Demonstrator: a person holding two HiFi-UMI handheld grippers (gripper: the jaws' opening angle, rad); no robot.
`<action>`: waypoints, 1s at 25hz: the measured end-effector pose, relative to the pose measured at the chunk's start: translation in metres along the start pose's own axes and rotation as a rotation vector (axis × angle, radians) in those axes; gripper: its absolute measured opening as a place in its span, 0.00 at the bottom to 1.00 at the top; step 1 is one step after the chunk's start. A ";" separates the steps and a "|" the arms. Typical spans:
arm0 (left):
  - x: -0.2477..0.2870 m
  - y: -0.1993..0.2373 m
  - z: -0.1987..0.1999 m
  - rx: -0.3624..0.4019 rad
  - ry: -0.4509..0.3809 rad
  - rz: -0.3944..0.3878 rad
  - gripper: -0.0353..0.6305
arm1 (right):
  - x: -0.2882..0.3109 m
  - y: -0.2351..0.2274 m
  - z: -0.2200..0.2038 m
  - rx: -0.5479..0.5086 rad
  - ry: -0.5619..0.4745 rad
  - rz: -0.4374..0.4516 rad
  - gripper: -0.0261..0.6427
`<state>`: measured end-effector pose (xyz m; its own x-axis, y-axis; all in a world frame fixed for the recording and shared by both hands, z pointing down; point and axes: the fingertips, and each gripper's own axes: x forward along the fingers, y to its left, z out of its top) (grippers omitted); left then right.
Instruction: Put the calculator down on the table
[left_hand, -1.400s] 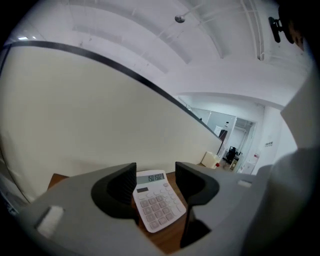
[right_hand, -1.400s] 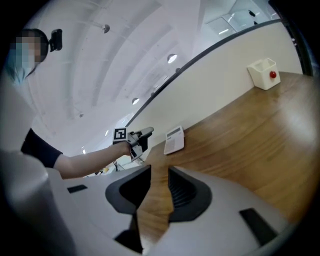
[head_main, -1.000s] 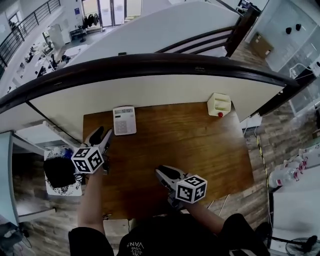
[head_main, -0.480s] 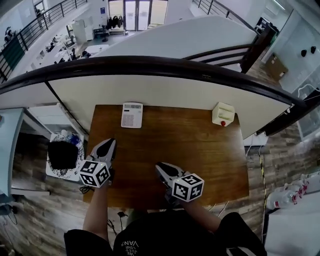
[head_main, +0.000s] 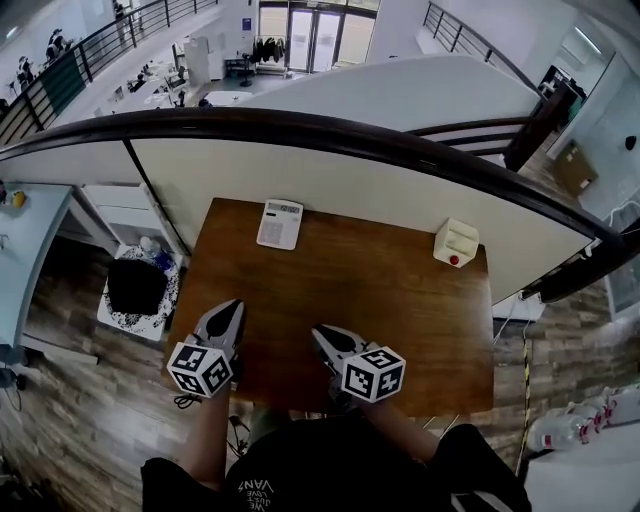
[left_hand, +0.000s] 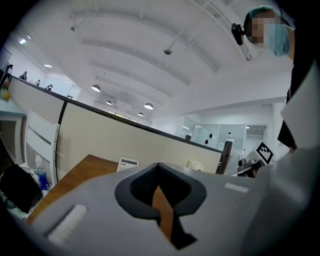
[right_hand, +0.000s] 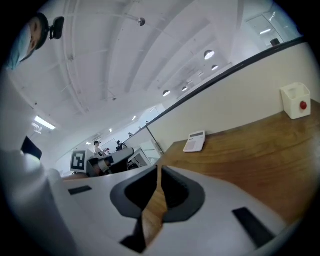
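Observation:
The white calculator (head_main: 280, 224) lies flat at the far left of the brown table (head_main: 370, 290), with nothing touching it. It also shows small in the left gripper view as the calculator (left_hand: 127, 164) and in the right gripper view as the calculator (right_hand: 195, 141). My left gripper (head_main: 228, 308) hovers over the near left of the table, well short of the calculator. Its jaws have just been closing and now meet with nothing between them (left_hand: 159, 165). My right gripper (head_main: 320, 335) sits beside it near the front edge, shut and empty (right_hand: 159, 167).
A white box with a red button (head_main: 455, 242) stands at the table's far right. A cream partition with a dark curved rail (head_main: 330, 135) runs behind the table. A black object on a patterned stand (head_main: 137, 285) sits on the floor by the table's left edge.
The left gripper pulled back from beside the calculator toward the near edge, and its jaws went from open to shut. The right gripper hardly moved.

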<state>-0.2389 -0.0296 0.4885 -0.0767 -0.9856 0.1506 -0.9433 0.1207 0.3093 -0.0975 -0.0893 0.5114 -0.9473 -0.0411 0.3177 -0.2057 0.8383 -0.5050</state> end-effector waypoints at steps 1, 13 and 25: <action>-0.003 -0.004 -0.004 -0.002 0.001 0.005 0.07 | -0.001 0.001 -0.001 -0.003 0.002 0.005 0.09; -0.035 -0.044 -0.043 -0.038 0.009 0.082 0.07 | -0.016 -0.002 -0.026 -0.056 0.061 0.021 0.07; -0.057 -0.064 -0.067 -0.062 0.020 0.123 0.07 | -0.031 -0.012 -0.046 -0.032 0.098 -0.004 0.06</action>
<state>-0.1522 0.0271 0.5224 -0.1838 -0.9604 0.2096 -0.9051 0.2485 0.3451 -0.0548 -0.0730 0.5443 -0.9177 0.0072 0.3971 -0.2003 0.8550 -0.4784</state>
